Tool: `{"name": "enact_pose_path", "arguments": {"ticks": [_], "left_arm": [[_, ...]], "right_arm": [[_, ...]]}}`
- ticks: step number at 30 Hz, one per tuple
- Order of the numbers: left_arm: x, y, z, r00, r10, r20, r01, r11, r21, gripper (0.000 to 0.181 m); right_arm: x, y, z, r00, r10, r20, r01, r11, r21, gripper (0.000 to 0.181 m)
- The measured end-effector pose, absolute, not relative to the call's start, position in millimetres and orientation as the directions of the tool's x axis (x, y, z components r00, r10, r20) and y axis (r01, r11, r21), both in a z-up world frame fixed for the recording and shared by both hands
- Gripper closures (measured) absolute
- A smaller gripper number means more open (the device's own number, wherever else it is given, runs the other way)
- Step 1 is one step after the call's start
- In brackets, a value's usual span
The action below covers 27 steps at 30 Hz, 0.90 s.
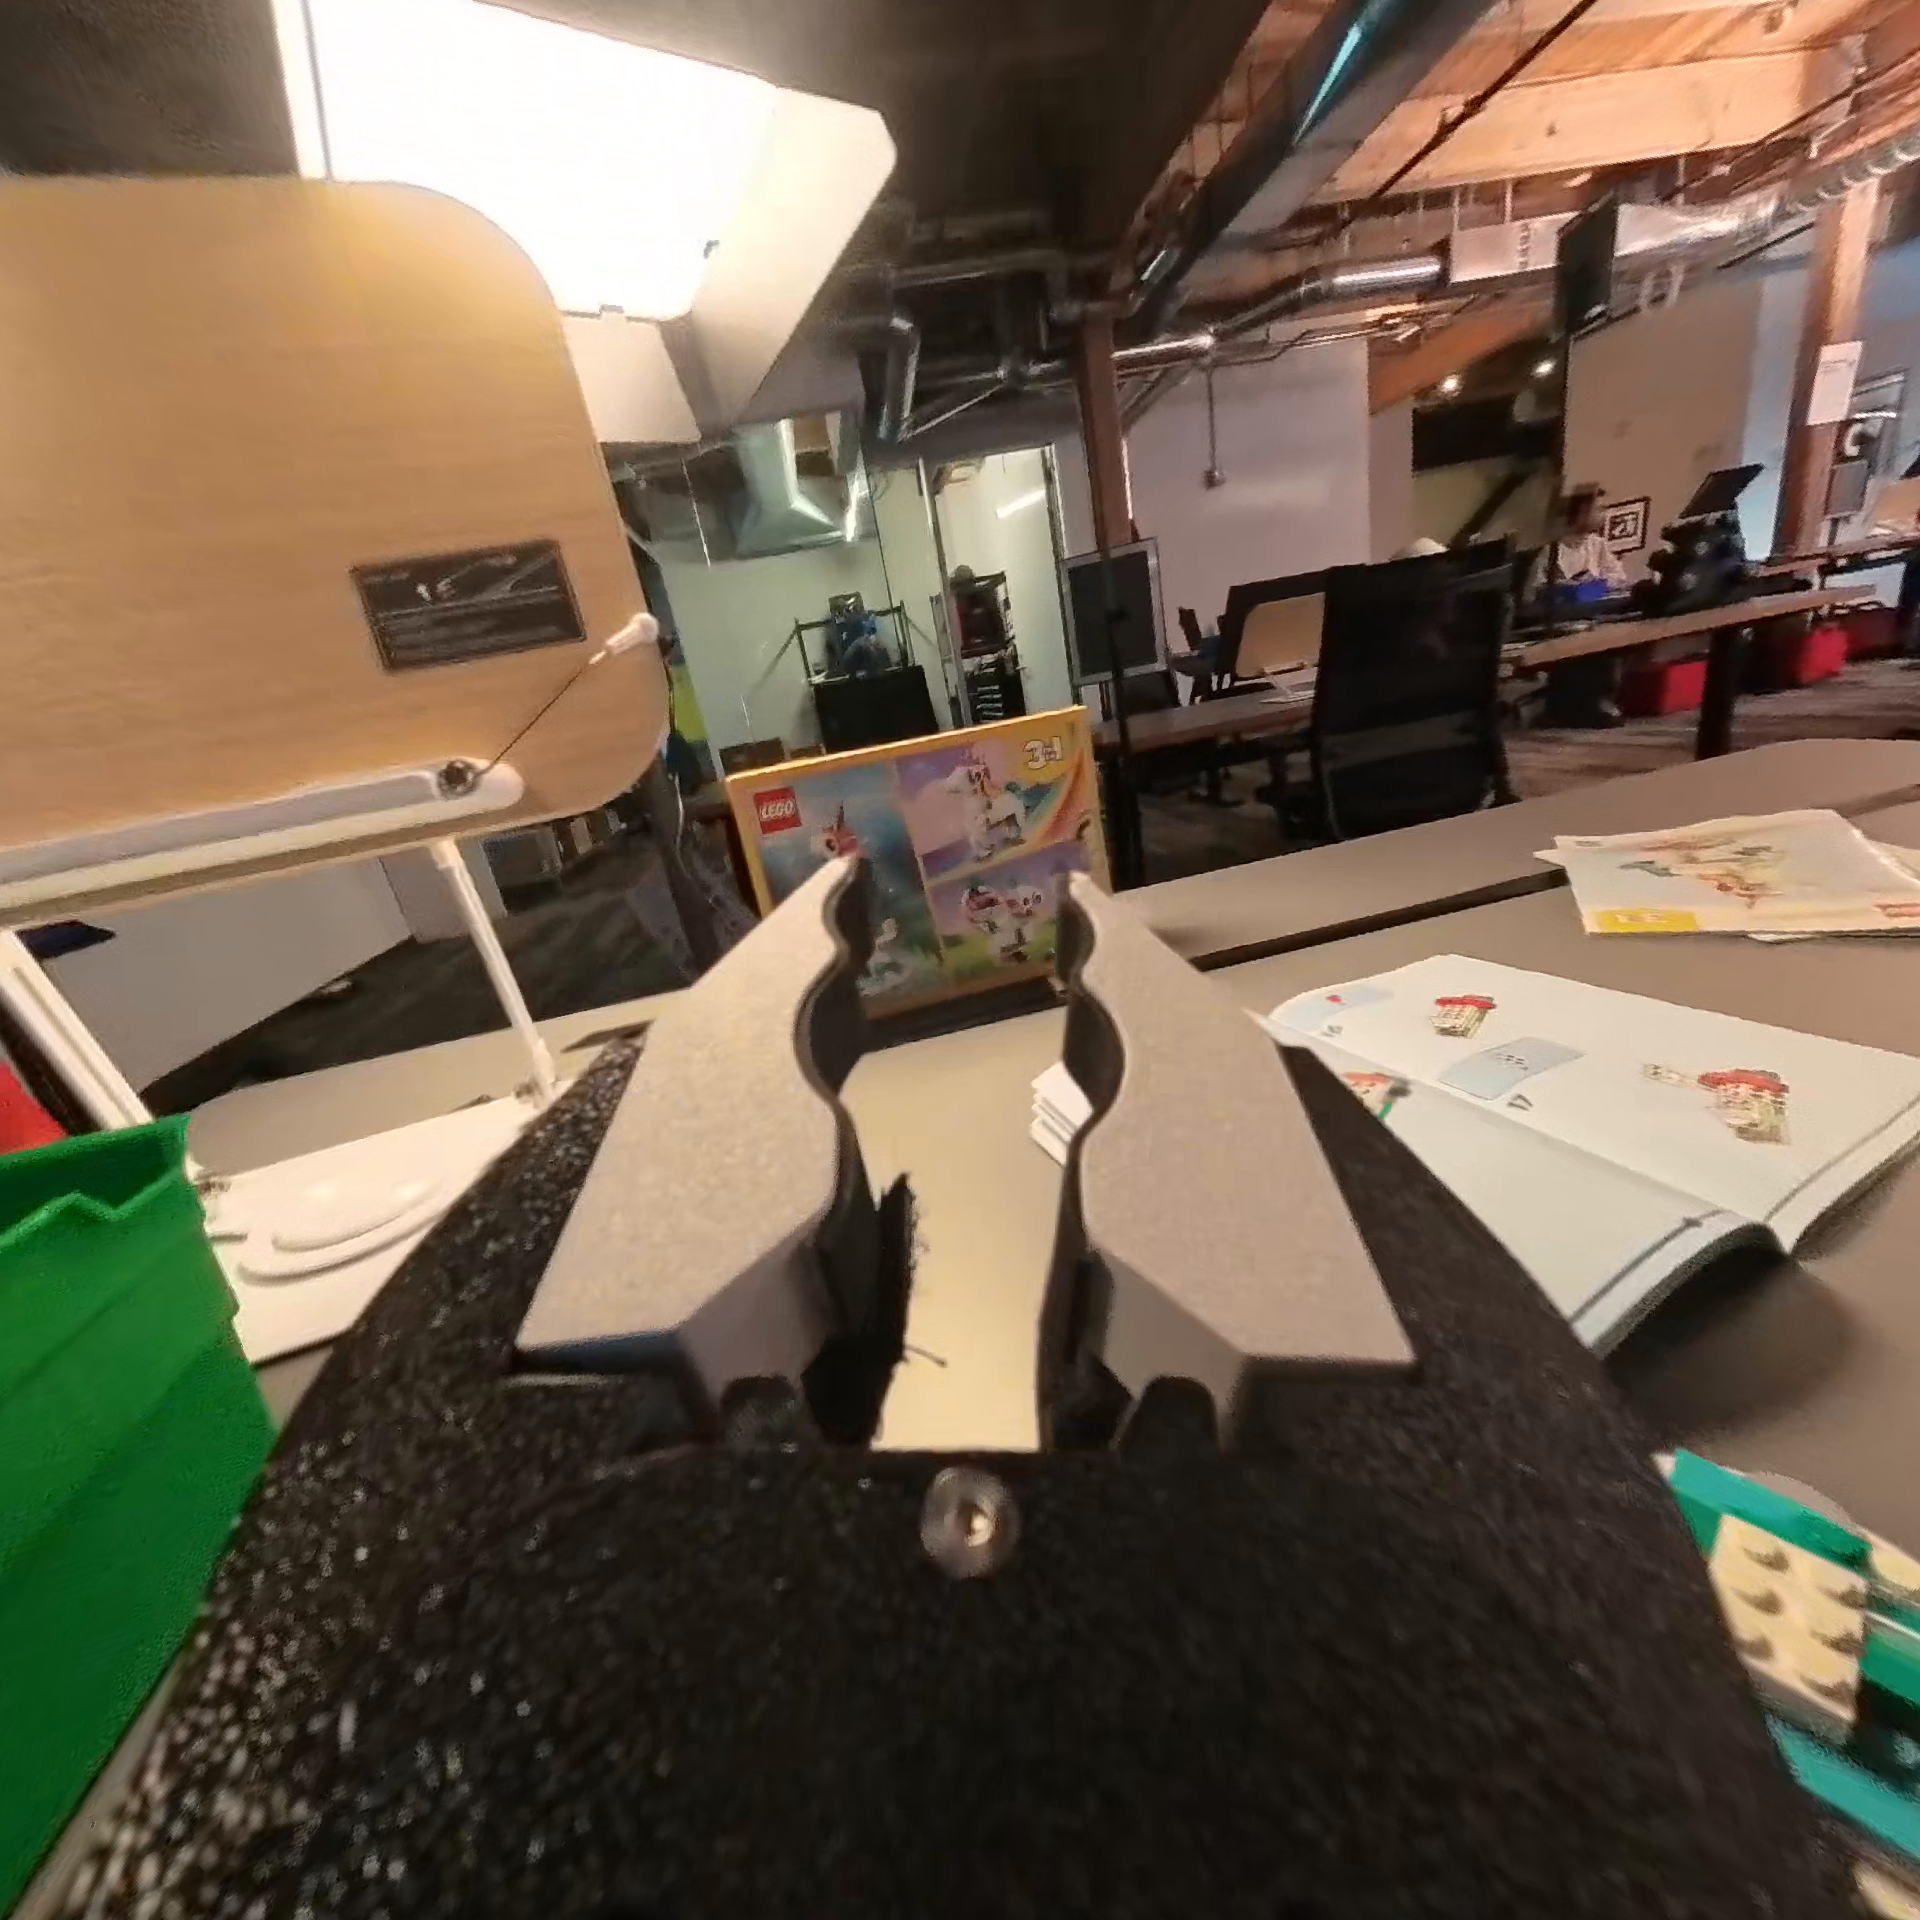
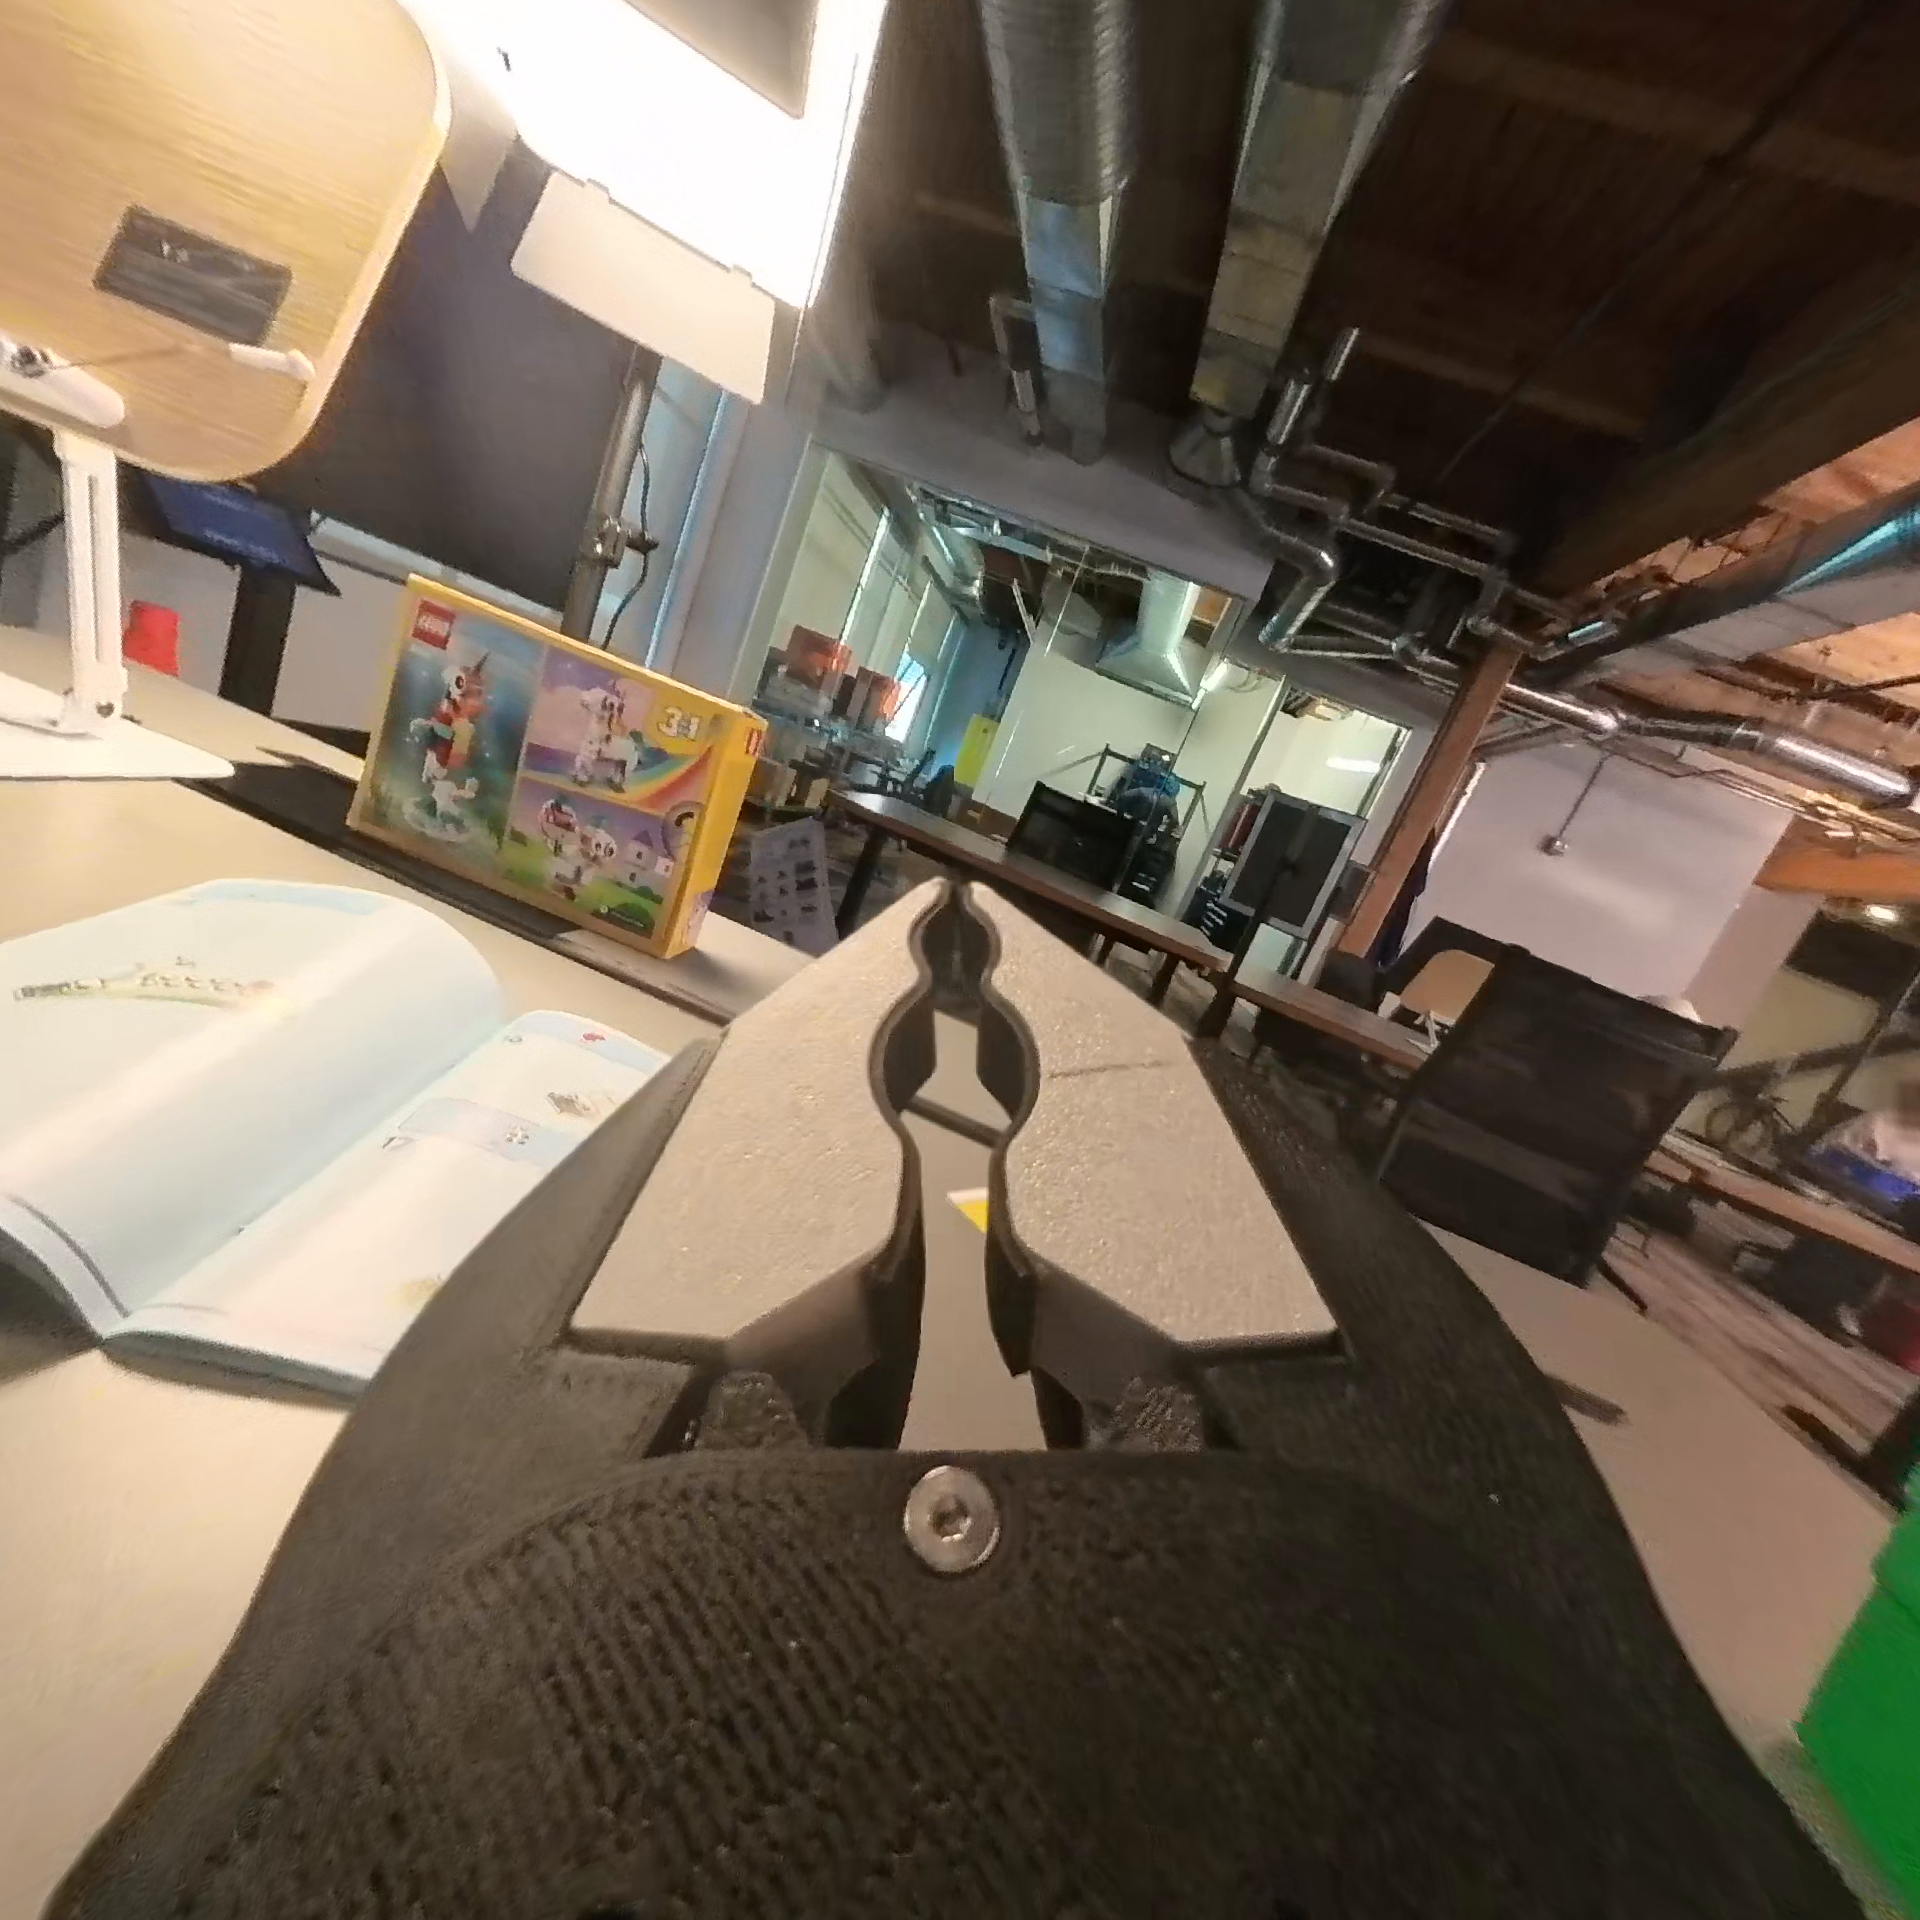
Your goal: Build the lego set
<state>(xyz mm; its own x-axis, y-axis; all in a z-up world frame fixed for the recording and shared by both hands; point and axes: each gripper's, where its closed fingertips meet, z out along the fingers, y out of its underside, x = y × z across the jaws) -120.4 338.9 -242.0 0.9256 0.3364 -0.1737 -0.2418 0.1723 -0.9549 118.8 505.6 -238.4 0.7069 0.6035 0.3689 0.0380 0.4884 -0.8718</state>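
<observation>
My left gripper [image 1: 961,883] is open and empty, held low over the grey table and pointing at the yellow set box [image 1: 914,831] standing upright at the far edge. A partly built model of teal and cream bricks [image 1: 1808,1621] lies at the lower right, beside the gripper. An open instruction booklet [image 1: 1621,1101] lies to its right. My right gripper [image 2: 951,914] is shut with nothing between its fingertips, raised above the table. The same box [image 2: 561,769] and booklet [image 2: 239,1101] are to its left.
A green bin [image 1: 104,1403] stands at the left; another green bin edge [image 2: 1870,1662] shows at the right. A white desk lamp with a wooden shade [image 1: 260,499] stands at the back left. More leaflets [image 1: 1745,873] lie at the far right. Office desks and chairs are beyond.
</observation>
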Motion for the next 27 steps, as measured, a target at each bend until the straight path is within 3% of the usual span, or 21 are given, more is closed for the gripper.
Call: {"name": "enact_pose_path", "arguments": {"ticks": [4,6,11,18,27], "left_arm": [[-99.1,351.3,-244.0,0.968,0.178,-0.175,-0.210,0.199,-0.957,0.181],[-98.4,361.2,-246.2,0.945,0.201,-0.257,-0.290,0.161,-0.943,0.181],[-85.4,360.5,-237.7,0.952,0.160,-0.263,-0.294,0.222,-0.930,0.181],[-56.3,361.7,-231.9,0.924,0.096,-0.370,-0.382,0.269,-0.884,0.181],[-53.2,362.0,-232.2,0.929,0.068,-0.365,-0.369,0.275,-0.888,0.181]], "right_arm": [[111.2,499.1,-240.6,0.657,0.656,0.373,0.020,0.479,-0.878,0.181],[111.0,504.6,-245.1,0.667,0.636,0.389,0.062,0.472,-0.879,0.181],[102.4,503.4,-248.2,0.645,0.615,0.454,0.114,0.510,-0.853,0.181],[97.9,506.9,-248.5,0.641,0.632,0.435,0.095,0.497,-0.863,0.181],[90.5,503.4,-250.4,0.612,0.652,0.447,0.093,0.503,-0.860,0.181]]}}
